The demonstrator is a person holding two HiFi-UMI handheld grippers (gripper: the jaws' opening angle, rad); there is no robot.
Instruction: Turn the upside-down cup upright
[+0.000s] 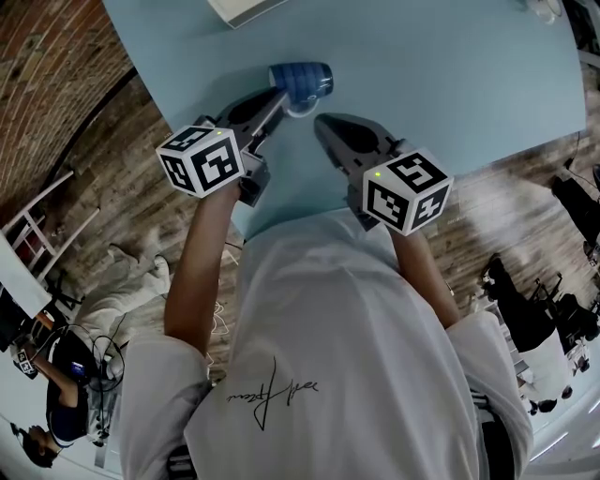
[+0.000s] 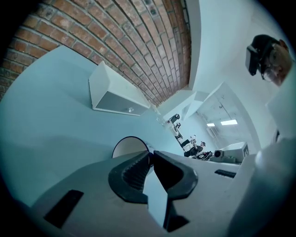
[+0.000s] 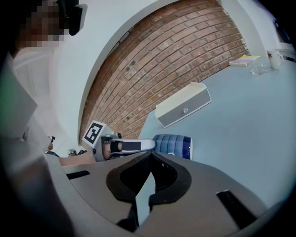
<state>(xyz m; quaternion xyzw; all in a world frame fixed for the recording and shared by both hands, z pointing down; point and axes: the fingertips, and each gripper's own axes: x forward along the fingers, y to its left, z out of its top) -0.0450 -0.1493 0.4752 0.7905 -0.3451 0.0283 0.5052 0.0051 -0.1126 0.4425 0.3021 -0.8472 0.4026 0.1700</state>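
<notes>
Blue striped cup (image 1: 305,80) lies on its side, not upright yet, at 12 o'clock from the person in head view, over pale blue tabletop (image 1: 450,84). Can't tell if it rests on the tabletop or hangs just above it.

L tool (image 1: 279,97) comes in from the cup's 7 o'clock & is clenched on the cup's edge. In left gripper view the jaw tips pinch w/ a dark blue sliver of cup wall between them. The cup's pale round face sits just at 10 o'clock of the tips. Right gripper view: L tool's finger (image 3: 134,145) touches the cup's near end, w/ the striped side showing & a darker blue band at the end toward 3 o'clock.

R tool (image 1: 323,122) is at the cup's 5 o'clock, near but apart from it. Its jaws are closed together on nothing, only tabletop seen past the tips.

Marker cubes (image 1: 200,157) sit on both tools, close to the person's white shirt (image 1: 337,356).

White box (image 1: 239,9) w/ a small knob on its front is at the cup's 11 o'clock, well apart, toward the tabletop's far side. Brick wall (image 3: 185,60) is behind it in both gripper views.

Right gripper view, 2 o'clock, far end of tabletop: clear mug (image 3: 276,58), other glass bits & a yellowish sheet, too small to tell more
</notes>
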